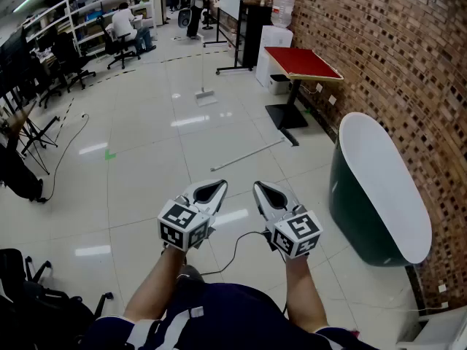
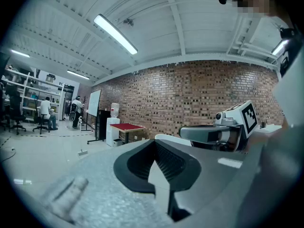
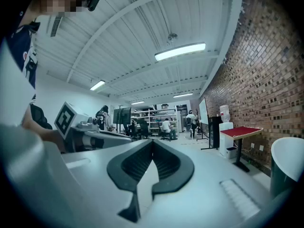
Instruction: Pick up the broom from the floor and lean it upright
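Note:
A long thin pale broom handle [image 1: 248, 154] lies flat on the tiled floor ahead of me, running from the near left toward the table's foot; I cannot make out its head. My left gripper [image 1: 218, 186] and right gripper [image 1: 260, 188] are held side by side above the floor, well short of the handle, pointing forward. Both have their jaws together with nothing between them. In the left gripper view the left gripper [image 2: 154, 144] shows closed tips, and the right gripper [image 3: 152, 144] looks the same in its own view.
A dark green bathtub [image 1: 343, 195] with a white rim stands at the right along the brick wall [image 1: 408, 57]. A red-topped table [image 1: 303, 63] is beyond it. A flat-headed tool with an upright handle [image 1: 205, 96] stands farther off. A black cable [image 1: 235, 250] trails on the floor near me.

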Available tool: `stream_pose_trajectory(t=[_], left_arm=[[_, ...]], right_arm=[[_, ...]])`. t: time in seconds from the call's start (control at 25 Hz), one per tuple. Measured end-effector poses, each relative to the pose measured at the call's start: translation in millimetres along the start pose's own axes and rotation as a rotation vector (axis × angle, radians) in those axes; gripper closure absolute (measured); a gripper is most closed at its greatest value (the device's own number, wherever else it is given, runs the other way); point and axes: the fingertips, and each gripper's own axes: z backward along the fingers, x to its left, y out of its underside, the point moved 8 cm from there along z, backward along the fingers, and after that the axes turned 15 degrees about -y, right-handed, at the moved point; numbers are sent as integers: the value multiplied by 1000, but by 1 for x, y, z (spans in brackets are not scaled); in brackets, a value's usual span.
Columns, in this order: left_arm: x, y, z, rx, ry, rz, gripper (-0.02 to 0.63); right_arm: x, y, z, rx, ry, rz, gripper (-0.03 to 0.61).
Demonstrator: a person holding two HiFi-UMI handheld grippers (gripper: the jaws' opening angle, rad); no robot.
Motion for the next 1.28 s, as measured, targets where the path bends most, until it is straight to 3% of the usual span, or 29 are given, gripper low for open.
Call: stream_pose_trajectory(t=[0.48,0.72,1.04,1.28], left_arm=[[31,-5,-88,12,25,-21,614],[70,-7,-162,27,37,-20,613],[128,-26,-253,16,65,-112,614],[161,-23,-312,17,66,-88,614]], right_arm=[[-77,7,-25,10,47,-17,572],[-144,6,-58,26,79,-24,572],[-240,3,-130,5,121,-57,572],[-292,8,-173,17,106,-69,572]])
